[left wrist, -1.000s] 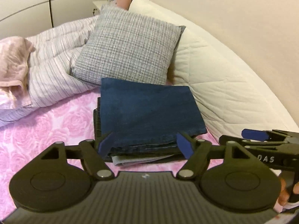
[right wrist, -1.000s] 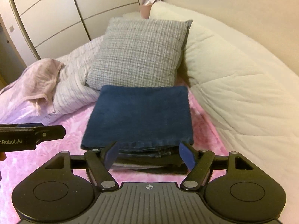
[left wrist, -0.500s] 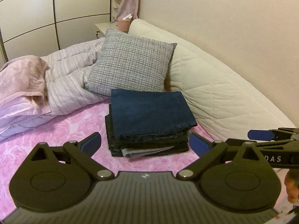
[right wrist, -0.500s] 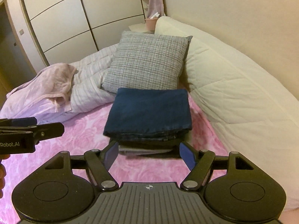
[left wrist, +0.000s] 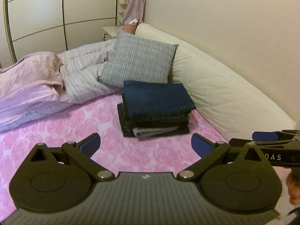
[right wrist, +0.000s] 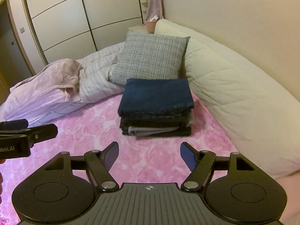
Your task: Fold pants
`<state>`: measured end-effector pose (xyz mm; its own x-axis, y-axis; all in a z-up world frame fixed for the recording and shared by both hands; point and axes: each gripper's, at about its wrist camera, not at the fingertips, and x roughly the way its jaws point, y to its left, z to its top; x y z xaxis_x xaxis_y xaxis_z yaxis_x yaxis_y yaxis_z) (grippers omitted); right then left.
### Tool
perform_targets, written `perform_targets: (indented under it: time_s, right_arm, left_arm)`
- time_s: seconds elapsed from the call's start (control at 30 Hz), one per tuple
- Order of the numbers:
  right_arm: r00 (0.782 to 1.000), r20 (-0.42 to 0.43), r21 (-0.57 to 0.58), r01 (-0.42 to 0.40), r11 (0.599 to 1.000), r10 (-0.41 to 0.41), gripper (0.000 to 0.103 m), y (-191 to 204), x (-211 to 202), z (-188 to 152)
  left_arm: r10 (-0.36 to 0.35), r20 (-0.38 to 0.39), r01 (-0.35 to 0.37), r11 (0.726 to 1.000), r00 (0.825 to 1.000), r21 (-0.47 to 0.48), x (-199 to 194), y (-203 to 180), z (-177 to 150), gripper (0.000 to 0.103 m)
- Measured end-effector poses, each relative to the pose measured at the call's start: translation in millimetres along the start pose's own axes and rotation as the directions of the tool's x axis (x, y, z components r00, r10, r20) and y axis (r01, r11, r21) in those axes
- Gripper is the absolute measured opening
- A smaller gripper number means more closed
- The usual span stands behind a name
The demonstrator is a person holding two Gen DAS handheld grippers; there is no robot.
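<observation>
Blue denim tops what we see from the left wrist: the folded pants [left wrist: 156,98] lie squarely on a stack of folded clothes [left wrist: 153,123] on the pink rose-patterned bedspread [left wrist: 56,131], just in front of a grey checked pillow [left wrist: 138,60]. A cream quilted bolster [left wrist: 221,91] runs along the wall beside the stack, and a crumpled pink blanket [left wrist: 28,82] and a striped duvet [left wrist: 84,73] lie to the other side. Our left tool [left wrist: 145,144] hangs over bare bedspread, its jaws spread wide with nothing between them, well short of the stack. At the right edge we see the right tool [left wrist: 264,136] side-on, with part of a hand [left wrist: 292,189] below it.

From the right wrist, the pants [right wrist: 156,95] again sit on top of the clothes [right wrist: 155,126], touching the pillow [right wrist: 150,58] behind. Our right tool [right wrist: 149,156] is spread apart and empty above the bedspread [right wrist: 75,131], clear of the stack. The left tool [right wrist: 26,131] juts in from the left edge. Beyond the bed stand pale wardrobe doors [right wrist: 75,18].
</observation>
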<state>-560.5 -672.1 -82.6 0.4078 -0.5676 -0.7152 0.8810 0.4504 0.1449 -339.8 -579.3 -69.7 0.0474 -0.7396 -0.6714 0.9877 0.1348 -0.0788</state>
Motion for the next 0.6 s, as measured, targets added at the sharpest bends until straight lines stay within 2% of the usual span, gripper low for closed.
perform_targets:
  time_s: [0.27,0.6]
  right_arm:
    - [1.000,0.010,0.007,-0.003,1.000,0.003,0.069,31.6,-36.1,-34.2]
    - [1.000,0.003,0.004,-0.007,1.000,0.007,0.069,43.4,-61.9,-56.1]
  left_arm:
    - [-0.015,-0.026,0.015,1.000,1.000,0.003,-41.6,13.5,-37.5,0.102]
    - [-0.026,-0.053,0.026,1.000,0.998,0.001,-59.7,10.3,-57.6,0.102]
